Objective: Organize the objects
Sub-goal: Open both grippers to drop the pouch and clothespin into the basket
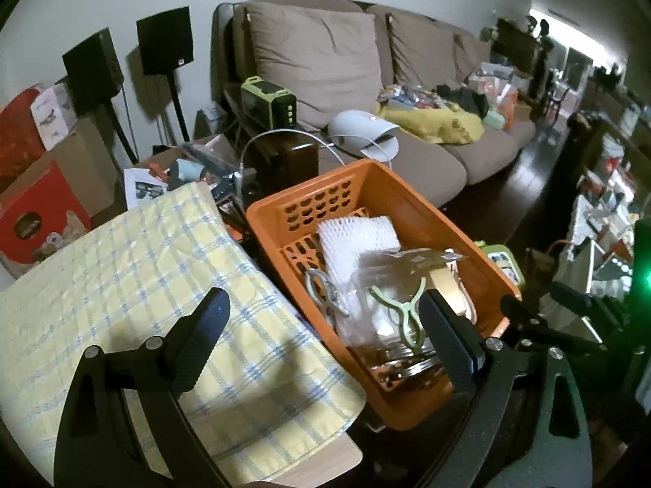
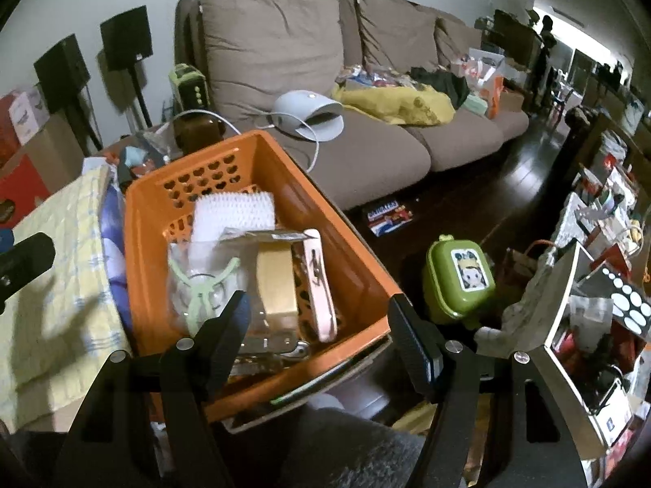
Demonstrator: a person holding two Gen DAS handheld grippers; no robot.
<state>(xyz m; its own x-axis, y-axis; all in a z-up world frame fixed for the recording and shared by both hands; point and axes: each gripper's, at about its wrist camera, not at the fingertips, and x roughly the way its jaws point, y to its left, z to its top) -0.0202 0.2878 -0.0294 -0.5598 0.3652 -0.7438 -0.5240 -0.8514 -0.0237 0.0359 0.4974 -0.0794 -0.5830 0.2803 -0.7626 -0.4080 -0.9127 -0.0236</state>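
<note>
An orange basket (image 1: 411, 199) (image 2: 358, 268) holds white foam netting (image 1: 356, 234) (image 2: 234, 207), a clear bag with a green clip (image 1: 403, 311) (image 2: 199, 284), a gold roll (image 2: 276, 280) and a pink case (image 2: 319, 284). My left gripper (image 1: 325, 325) is open and empty, spanning the yellow checked cloth (image 1: 122, 276) and the basket's near left corner. My right gripper (image 2: 321, 333) is open and empty above the basket's near edge. A tip of the left gripper shows in the right wrist view (image 2: 24, 260).
A brown sofa (image 2: 366, 150) behind carries a white device (image 2: 309, 114), yellow fabric (image 2: 398, 101) and clutter. A green lunchbox (image 2: 459, 276) sits right of the basket. Speakers (image 1: 162, 40), boxes (image 1: 40, 211) stand left. Cluttered shelves (image 2: 602, 284) stand at right.
</note>
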